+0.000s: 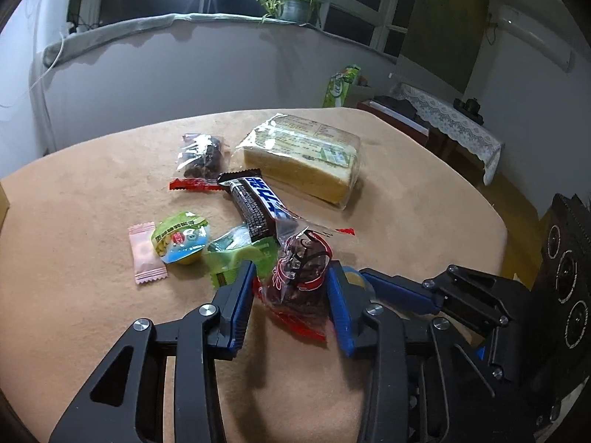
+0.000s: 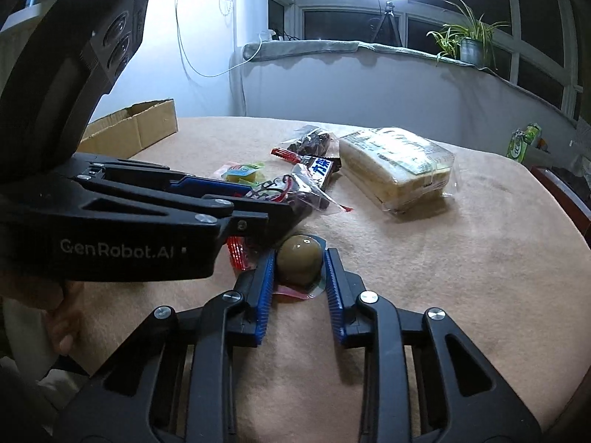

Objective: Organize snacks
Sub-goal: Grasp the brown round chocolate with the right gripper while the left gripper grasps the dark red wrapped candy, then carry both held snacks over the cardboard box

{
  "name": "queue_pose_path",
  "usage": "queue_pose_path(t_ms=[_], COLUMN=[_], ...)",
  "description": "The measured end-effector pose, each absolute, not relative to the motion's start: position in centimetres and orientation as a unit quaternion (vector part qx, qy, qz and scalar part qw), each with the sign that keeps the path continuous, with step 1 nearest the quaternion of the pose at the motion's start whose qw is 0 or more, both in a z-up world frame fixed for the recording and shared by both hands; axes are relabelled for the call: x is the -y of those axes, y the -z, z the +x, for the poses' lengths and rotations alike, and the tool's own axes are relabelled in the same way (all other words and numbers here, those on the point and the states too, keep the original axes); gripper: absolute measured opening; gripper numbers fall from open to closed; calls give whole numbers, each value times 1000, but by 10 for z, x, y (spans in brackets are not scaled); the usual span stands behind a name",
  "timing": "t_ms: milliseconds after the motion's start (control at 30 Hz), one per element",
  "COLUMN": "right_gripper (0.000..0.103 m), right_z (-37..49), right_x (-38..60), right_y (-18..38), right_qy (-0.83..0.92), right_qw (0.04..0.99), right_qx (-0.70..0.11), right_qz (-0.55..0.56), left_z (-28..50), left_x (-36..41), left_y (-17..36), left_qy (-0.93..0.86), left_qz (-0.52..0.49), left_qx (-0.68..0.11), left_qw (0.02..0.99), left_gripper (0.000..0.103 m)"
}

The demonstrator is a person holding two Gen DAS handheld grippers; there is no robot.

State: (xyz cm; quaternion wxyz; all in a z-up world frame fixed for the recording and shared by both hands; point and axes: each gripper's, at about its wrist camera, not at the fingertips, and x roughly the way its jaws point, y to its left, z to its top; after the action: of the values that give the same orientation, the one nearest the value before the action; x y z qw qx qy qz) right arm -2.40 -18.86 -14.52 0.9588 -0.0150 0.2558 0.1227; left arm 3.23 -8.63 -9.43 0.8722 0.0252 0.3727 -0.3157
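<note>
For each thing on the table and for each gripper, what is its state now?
Left gripper: jaws closed on the red date bag.
Right gripper: jaws closed on the jelly cup, upside down.
Cake loaf: sealed, lying flat.
Chocolate bar: sealed, resting on other snacks.
Pink candy: wrapped, flat.
Green-lid jelly cup: sealed, tilted.
Cardboard box: open.
</note>
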Motion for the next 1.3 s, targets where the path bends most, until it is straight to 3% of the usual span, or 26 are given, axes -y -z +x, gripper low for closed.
queue_pose_path(t_ms=[233, 1300], right_gripper=[27, 27], right_z=[-31, -42], right_x=[203, 202], right_y=[142, 89], right_qy=[-97, -83], right_qw=[963, 977], right_qx=[-250, -197], right_qz=[-8, 13], left_z=[30, 6], left_x=[86, -13], left_y=[92, 35], left_qy=[322, 261], left_qz=[24, -61], left_qx=[-372, -286], left_qw=[870, 920], left_gripper=[32, 32])
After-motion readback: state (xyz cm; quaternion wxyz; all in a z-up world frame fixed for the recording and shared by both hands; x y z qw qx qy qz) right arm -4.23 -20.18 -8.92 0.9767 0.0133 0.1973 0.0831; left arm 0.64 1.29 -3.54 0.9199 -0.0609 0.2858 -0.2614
